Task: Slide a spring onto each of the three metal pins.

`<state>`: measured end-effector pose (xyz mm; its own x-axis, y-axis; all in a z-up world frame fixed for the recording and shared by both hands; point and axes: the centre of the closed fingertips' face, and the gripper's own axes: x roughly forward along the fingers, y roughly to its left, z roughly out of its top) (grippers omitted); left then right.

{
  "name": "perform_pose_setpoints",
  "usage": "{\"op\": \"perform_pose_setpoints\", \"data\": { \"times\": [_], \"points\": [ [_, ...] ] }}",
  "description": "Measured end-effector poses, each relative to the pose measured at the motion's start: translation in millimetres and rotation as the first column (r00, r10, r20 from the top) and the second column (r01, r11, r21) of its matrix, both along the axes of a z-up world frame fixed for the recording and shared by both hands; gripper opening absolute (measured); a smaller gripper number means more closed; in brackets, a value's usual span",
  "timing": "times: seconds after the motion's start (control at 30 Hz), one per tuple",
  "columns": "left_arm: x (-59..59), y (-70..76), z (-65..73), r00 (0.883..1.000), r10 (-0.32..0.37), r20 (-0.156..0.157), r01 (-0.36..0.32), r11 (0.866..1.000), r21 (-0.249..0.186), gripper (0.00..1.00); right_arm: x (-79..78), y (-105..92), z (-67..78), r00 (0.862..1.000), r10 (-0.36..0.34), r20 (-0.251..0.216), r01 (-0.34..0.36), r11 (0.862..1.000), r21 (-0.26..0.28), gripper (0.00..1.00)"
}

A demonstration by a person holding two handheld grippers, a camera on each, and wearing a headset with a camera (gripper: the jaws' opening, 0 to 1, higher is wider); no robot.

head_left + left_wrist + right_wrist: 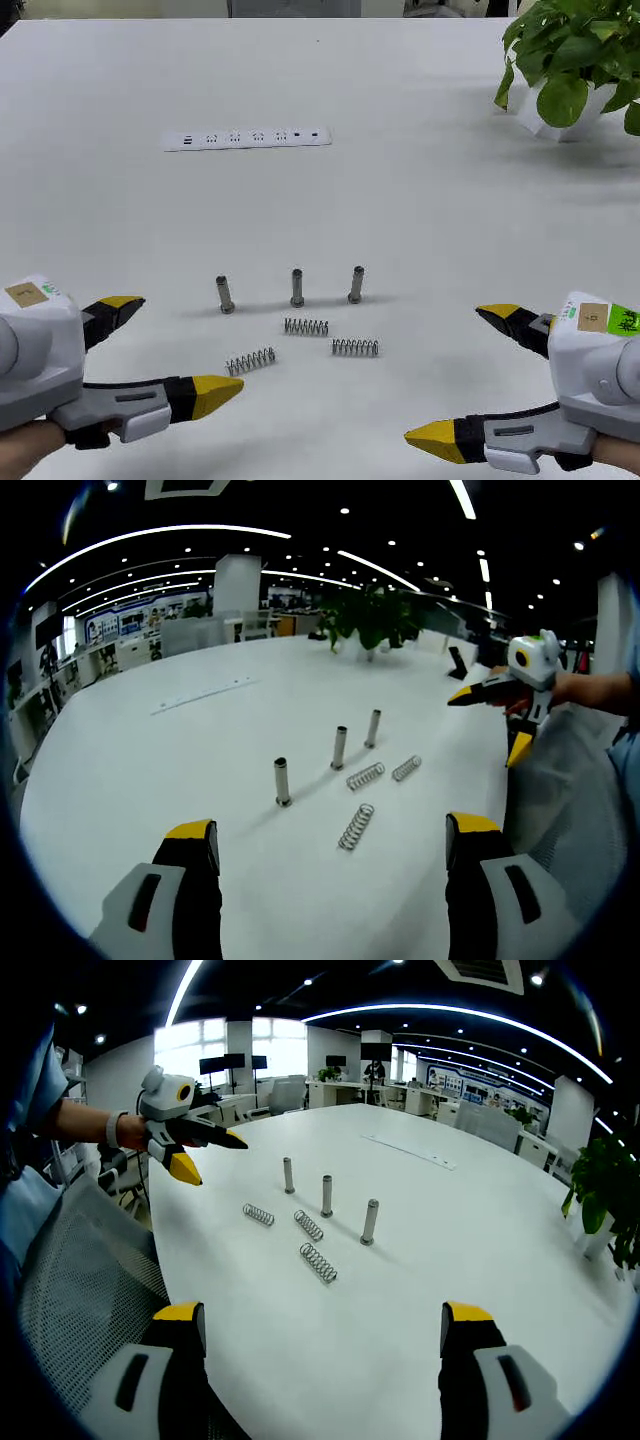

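In the head view, three pins [297, 287] are seen standing upright in a row at mid-table. Three springs [306, 327] lie loose just at their 6 o'clock, none threaded on. A power strip [246, 138] is set well apart at 12 o'clock and a potted plant [575, 60] at 2 o'clock. The right gripper view adds the table [450, 1250] edge at 8 o'clock, with a mesh chair [80, 1290] beside it. Bare tabletop is left all round the parts. The left gripper [185, 344] and right gripper [448, 375] are held at 8 and 4 o'clock of the springs, jaws spread wide, nothing grasped or touched.
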<state>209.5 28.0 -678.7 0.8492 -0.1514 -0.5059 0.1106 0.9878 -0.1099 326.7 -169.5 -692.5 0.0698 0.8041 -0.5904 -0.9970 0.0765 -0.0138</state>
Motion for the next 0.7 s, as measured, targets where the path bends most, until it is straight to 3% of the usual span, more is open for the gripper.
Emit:
{"op": "perform_pose_setpoints", "data": {
  "times": [0.07, 0.1, 0.43, 0.53, 0.7],
  "points": [
    [-0.6, 1.5, -1.5, 1.0, 0.017, 0.018, -0.016, 0.999, -0.029, 0.95, -1.1, 0.2, 0.3, 1.0, 0.006, 0.004, -0.006, 1.0, -0.002, 0.99],
    [-1.1, 2.0, -3.6, 1.0, 0.02, 0.007, -0.02, 0.999, -0.028, 0.97, -1.7, 0.2, 0.0, 1.0, 0.009, 0.003, -0.009, 1.0, -0.004, 0.99],
    [-5.9, -5.5, -15.2, 1.0, -0.023, -0.018, 0.023, 1.0, -0.006, 1.0, -2.9, -0.6, 2.3, 1.0, 0.01, 0.005, -0.01, 1.0, -0.003, 0.99],
    [-4.1, -7.0, -17.0, 0.999, -0.035, -0.018, 0.035, 0.999, -0.001, 1.0, -2.6, -0.9, 2.6, 1.0, 0.01, 0.004, -0.01, 1.0, -0.004, 0.99],
    [0.0, -10.5, -21.7, 0.997, -0.056, -0.044, 0.057, 0.998, 0.021, 1.0, -2.4, -1.1, 3.4, 1.0, 0.009, 0.003, -0.009, 1.0, -0.005, 0.99]
  ]
}}
